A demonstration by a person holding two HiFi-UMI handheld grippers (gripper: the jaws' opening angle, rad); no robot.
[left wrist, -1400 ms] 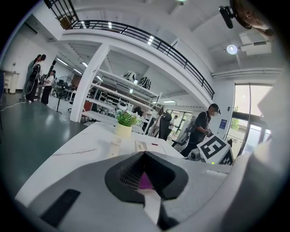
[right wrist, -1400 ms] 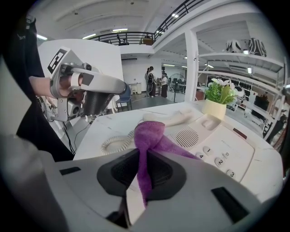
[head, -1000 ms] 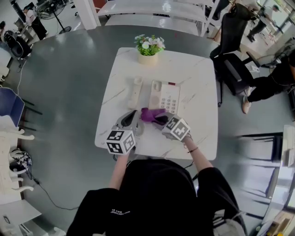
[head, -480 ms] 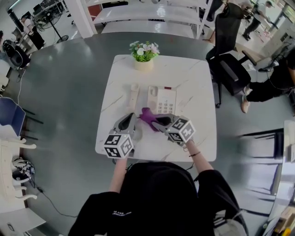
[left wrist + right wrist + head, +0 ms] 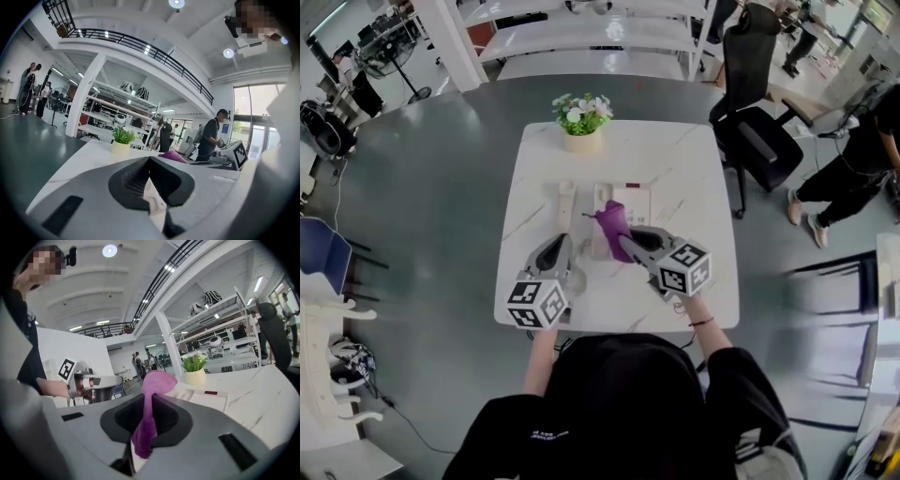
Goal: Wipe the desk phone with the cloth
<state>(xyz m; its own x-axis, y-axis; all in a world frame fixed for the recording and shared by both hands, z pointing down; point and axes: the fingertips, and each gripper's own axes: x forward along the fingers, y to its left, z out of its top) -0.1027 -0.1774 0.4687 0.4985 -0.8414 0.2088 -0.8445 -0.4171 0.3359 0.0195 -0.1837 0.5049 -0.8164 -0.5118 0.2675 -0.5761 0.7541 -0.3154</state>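
Right gripper (image 5: 626, 242): jaws clamped on purple cloth (image 5: 613, 222) | left gripper (image 5: 555, 251): jaws together, empty | desk phone (image 5: 628, 200): mid-tabletop (image 5: 698, 178), cloth at near edge | advised: lower cloth flat, sweep keypad lightly.

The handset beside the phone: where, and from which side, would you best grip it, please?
Probably grip the handset across its slim middle, coming down from above: it lies flat on the table, left of the phone base and apart from it.
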